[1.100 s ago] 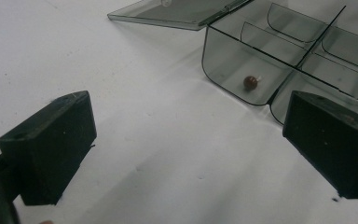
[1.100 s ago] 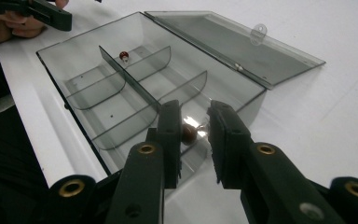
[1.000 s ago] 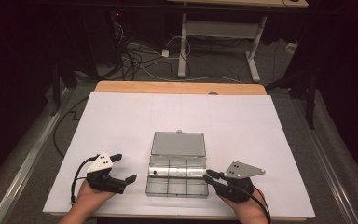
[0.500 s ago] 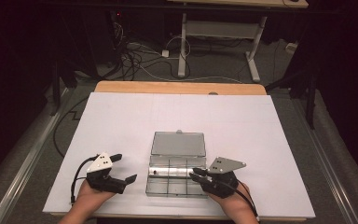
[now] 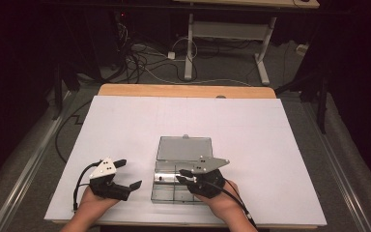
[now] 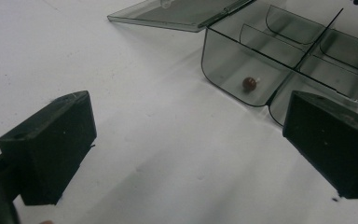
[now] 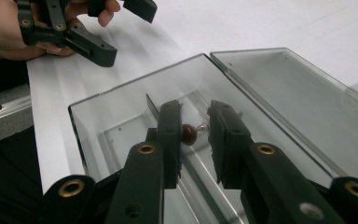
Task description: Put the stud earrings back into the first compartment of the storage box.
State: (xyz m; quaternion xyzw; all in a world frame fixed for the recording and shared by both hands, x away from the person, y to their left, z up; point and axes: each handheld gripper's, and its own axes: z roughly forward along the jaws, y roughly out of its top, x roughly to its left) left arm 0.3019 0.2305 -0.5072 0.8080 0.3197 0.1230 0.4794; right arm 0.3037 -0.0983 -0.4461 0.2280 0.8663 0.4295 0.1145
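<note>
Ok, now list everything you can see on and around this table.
table sheet: 1, white, covers the table
wooden board: 1, tan, far edge
compartment box: 1, smoky clear, lid open flat, near middle
brown bead: 2, one loose in a compartment, one apparently pinched in the right fingers
cables: several, black and white, floor beyond
desk frame: 1, white, background
left gripper: 1, black, open, left of box
right gripper: 1, black, over box
hands: 2, bottom edge
</note>
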